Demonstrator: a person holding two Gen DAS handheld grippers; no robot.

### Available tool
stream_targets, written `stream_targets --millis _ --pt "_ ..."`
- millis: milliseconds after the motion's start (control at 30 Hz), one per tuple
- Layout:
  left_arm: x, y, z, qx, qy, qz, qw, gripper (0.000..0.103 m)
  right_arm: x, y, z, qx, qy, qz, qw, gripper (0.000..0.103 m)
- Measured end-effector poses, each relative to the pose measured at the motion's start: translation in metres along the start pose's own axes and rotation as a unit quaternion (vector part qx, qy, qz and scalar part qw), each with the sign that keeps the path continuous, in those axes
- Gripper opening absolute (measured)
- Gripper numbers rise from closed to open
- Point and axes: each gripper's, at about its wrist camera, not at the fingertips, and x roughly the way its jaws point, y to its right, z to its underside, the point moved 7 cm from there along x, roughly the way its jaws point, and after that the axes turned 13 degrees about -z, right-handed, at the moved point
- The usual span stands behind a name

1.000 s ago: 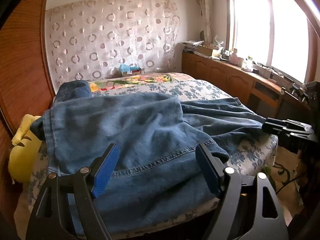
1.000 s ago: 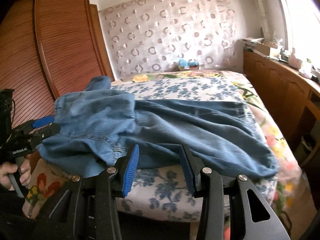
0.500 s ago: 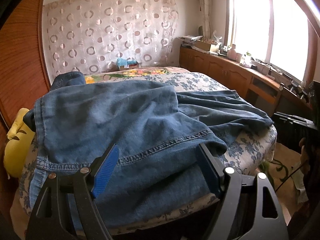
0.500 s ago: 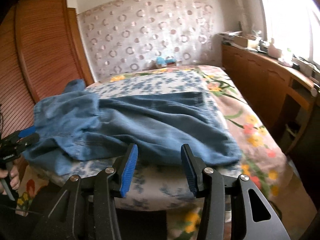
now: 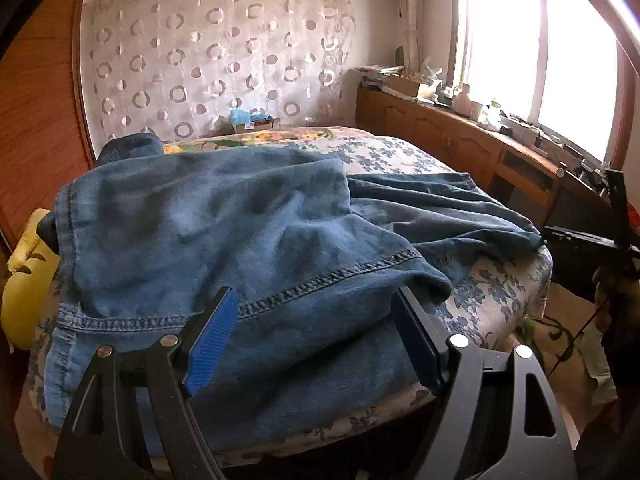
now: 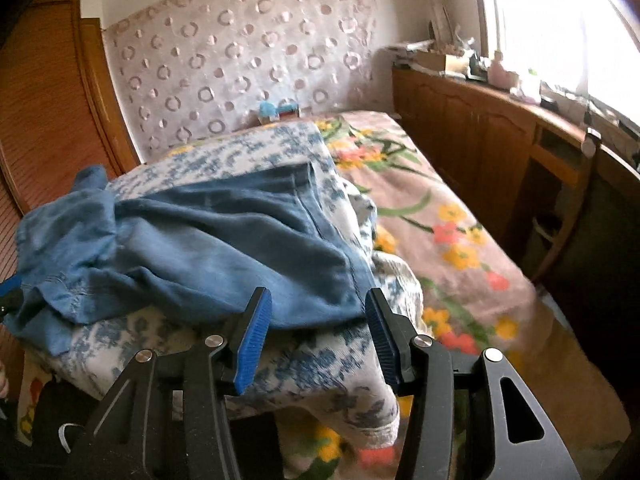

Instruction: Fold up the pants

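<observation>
Jeans [image 5: 224, 240] lying rumpled across blue-flowered blanket [image 5: 492, 292] on bed. Left gripper [image 5: 316, 340] hovering spread wide over stitched hem, gripping nothing. Left view alone showing yellow cushion [image 5: 24, 292] and window. Right gripper [image 6: 316, 340] gaping, released, near jeans' end [image 6: 240, 256]; right view alone showing pink floral bedspread [image 6: 452, 240].

You are holding your left gripper [image 5: 312, 336] and right gripper [image 6: 316, 336] level, jaws spread wide, nothing between them.
</observation>
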Motion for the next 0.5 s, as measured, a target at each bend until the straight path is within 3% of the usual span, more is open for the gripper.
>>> stream_targets --millis 500 --pt "0.005 0.005 0.005 0.002 -0.01 0.005 0.9999 0.079 0.016 0.015 -0.002 0.011 -0.027 0.022 0.999 0.051"
